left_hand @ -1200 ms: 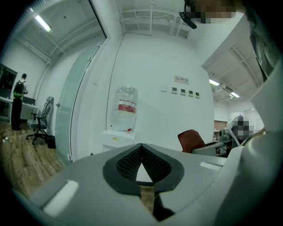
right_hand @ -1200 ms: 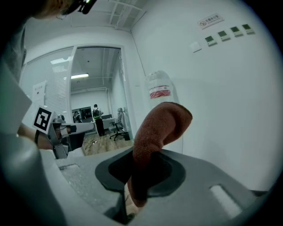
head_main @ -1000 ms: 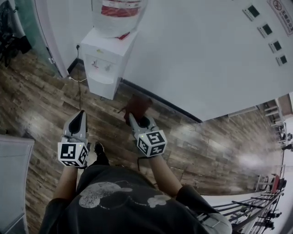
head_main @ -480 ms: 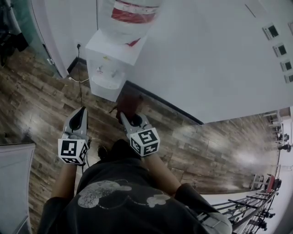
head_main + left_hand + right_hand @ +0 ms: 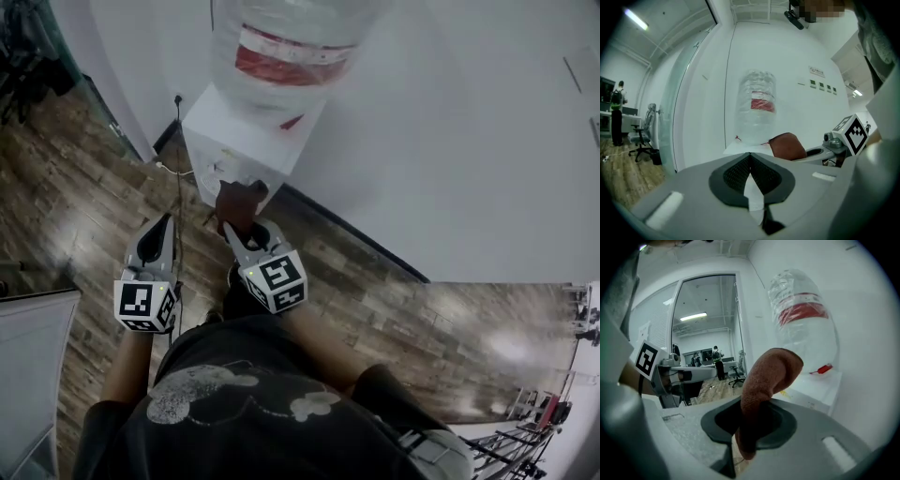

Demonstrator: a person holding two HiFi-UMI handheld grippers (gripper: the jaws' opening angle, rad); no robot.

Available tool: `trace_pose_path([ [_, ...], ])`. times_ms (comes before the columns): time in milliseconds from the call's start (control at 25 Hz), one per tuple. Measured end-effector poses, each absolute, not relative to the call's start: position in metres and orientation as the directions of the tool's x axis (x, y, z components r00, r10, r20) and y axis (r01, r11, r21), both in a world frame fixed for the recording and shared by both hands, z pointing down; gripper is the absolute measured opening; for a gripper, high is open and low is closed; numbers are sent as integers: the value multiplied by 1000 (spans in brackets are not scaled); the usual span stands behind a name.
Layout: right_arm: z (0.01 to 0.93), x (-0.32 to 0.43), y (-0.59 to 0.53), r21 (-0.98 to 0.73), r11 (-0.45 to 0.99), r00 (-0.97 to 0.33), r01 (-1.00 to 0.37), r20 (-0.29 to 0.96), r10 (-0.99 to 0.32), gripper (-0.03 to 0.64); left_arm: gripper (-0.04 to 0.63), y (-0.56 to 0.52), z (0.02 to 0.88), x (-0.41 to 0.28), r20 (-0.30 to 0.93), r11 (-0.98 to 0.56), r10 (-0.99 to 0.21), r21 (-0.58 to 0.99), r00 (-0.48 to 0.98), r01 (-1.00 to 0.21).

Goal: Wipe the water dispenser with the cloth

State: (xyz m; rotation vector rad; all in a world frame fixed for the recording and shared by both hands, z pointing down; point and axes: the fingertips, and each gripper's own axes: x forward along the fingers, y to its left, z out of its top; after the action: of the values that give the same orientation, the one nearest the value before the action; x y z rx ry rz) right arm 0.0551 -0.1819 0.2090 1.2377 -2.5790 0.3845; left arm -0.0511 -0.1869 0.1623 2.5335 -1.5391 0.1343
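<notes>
The white water dispenser stands against the wall, with a clear bottle bearing a red label on top. My right gripper is shut on a brown cloth, which hangs just before the dispenser's front at tap height. In the right gripper view the cloth rises from the jaws, with the bottle and the dispenser top to its right. My left gripper hovers over the floor left of the dispenser. Its jaws are shut with nothing in them.
A power cord runs down the wall and across the wood floor left of the dispenser. A glass partition stands further left, with an office chair and a person beyond it. A grey panel sits at the lower left.
The person has stepped closer to the dispenser. The right gripper has carried the cloth forward, from over the floor up to the dispenser's front. The left gripper has followed, still shut.
</notes>
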Motion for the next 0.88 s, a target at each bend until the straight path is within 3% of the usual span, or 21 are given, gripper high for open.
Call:
trace_pose_path([
  [400,224,9,-256,-169,733,-734,-659,358,-577,58,18,-263,156,-75,169,-300,-938,37,302,-953],
  [880,260,-65,-308,-193,715,-702,-672,473,-532,58,18,-328,185,-112,231,-372,-895,84,382,-924],
])
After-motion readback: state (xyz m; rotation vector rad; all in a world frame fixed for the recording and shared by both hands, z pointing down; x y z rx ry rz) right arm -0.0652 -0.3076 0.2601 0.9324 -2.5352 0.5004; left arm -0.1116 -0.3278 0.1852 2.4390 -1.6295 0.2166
